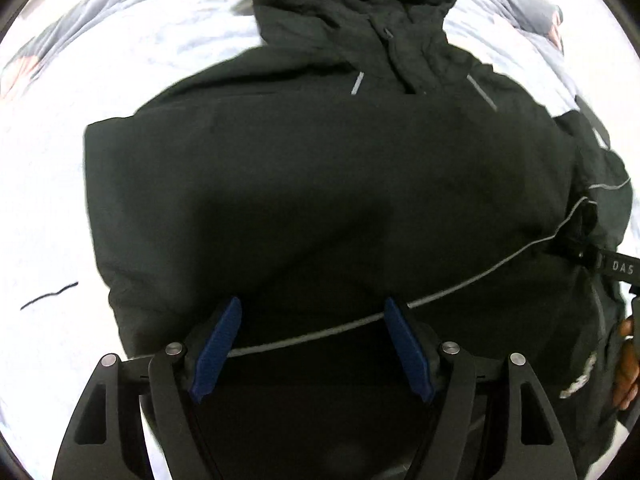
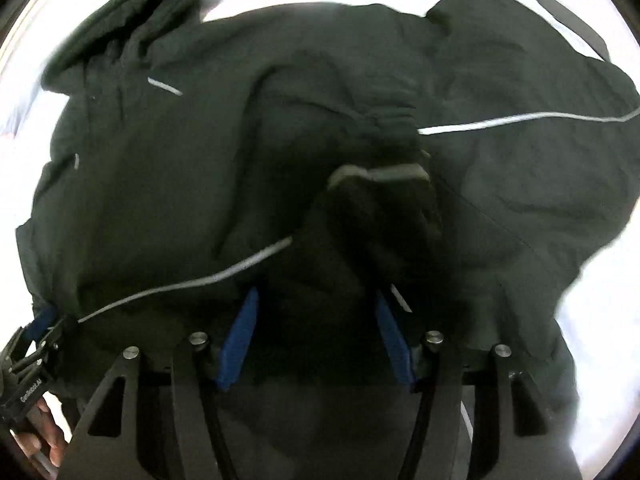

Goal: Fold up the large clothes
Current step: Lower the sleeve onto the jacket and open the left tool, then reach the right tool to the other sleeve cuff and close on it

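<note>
A large black hooded jacket (image 1: 320,168) with thin grey reflective piping lies spread on a white surface, hood at the far end. My left gripper (image 1: 312,304) is open, its blue pads (image 1: 216,348) wide apart over the jacket's near hem and piping. The same jacket (image 2: 168,184) fills the right wrist view, with a bunched sleeve and cuff (image 2: 380,176) rising in the middle. My right gripper (image 2: 316,296) is open, its blue pads (image 2: 238,344) astride dark fabric below the cuff. The left gripper (image 2: 32,344) shows at the lower left there; the right gripper (image 1: 616,268) shows at the left view's right edge.
The white bed-like surface (image 1: 48,200) surrounds the jacket. A grey garment (image 1: 532,4) lies at the far right and another (image 1: 60,36) at the far left. A short dark thread (image 1: 48,295) lies on the white surface at left.
</note>
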Demonstrator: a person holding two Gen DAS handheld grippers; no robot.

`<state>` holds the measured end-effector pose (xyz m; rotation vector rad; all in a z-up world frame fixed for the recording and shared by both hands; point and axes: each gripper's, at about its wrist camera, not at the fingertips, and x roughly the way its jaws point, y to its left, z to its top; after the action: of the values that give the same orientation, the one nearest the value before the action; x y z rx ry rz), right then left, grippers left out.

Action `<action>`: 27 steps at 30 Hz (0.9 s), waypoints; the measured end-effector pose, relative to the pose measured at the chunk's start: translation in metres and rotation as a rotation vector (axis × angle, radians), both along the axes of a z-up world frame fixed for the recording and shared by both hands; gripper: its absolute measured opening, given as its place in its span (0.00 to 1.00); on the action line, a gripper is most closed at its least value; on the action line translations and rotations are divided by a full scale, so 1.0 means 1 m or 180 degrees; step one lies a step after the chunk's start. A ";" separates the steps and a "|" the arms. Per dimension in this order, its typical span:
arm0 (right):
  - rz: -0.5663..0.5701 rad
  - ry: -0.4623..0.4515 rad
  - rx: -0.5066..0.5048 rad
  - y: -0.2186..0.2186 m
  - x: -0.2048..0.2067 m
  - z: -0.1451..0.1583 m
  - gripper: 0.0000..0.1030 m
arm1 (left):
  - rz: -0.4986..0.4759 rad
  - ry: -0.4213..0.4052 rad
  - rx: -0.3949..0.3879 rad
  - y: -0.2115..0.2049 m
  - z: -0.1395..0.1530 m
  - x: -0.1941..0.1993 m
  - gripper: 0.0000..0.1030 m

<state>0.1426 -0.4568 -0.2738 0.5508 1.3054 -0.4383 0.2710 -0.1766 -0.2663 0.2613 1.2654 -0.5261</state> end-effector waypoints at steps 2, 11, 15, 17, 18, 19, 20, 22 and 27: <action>-0.0063 -0.0114 0.0064 0.001 -0.012 0.017 0.60 | 0.0000 -0.0047 -0.0086 0.006 0.017 -0.010 0.73; 0.0000 -0.0314 -0.0046 0.050 -0.074 0.077 0.60 | 0.0074 -0.0297 -0.0327 0.064 0.092 -0.095 0.73; 0.0150 -0.0391 -0.0224 0.074 -0.099 0.108 0.60 | 0.0078 -0.0385 -0.0446 0.076 0.110 -0.126 0.73; 0.0203 -0.0402 -0.0304 0.080 -0.114 0.119 0.60 | 0.0032 -0.0456 -0.0454 0.078 0.117 -0.144 0.73; 0.0215 -0.0407 -0.0314 0.081 -0.123 0.126 0.60 | 0.0003 -0.0501 -0.0460 0.076 0.123 -0.153 0.73; 0.0221 -0.0424 -0.0311 0.082 -0.133 0.133 0.60 | -0.0018 -0.0525 -0.0474 0.073 0.127 -0.160 0.73; 0.0222 -0.0445 -0.0299 0.081 -0.138 0.136 0.61 | -0.0034 -0.0541 -0.0498 0.071 0.132 -0.166 0.73; 0.0224 -0.0477 -0.0271 0.077 -0.150 0.141 0.62 | -0.0043 -0.0585 -0.0556 0.065 0.141 -0.178 0.73; 0.0136 -0.0582 -0.0140 0.037 -0.173 0.145 0.62 | 0.0005 -0.0712 -0.0616 0.048 0.161 -0.213 0.73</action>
<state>-0.0299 -0.4199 -0.1289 0.5131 1.1277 -0.3714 0.0580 -0.1286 -0.1058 0.1515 0.9904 -0.5968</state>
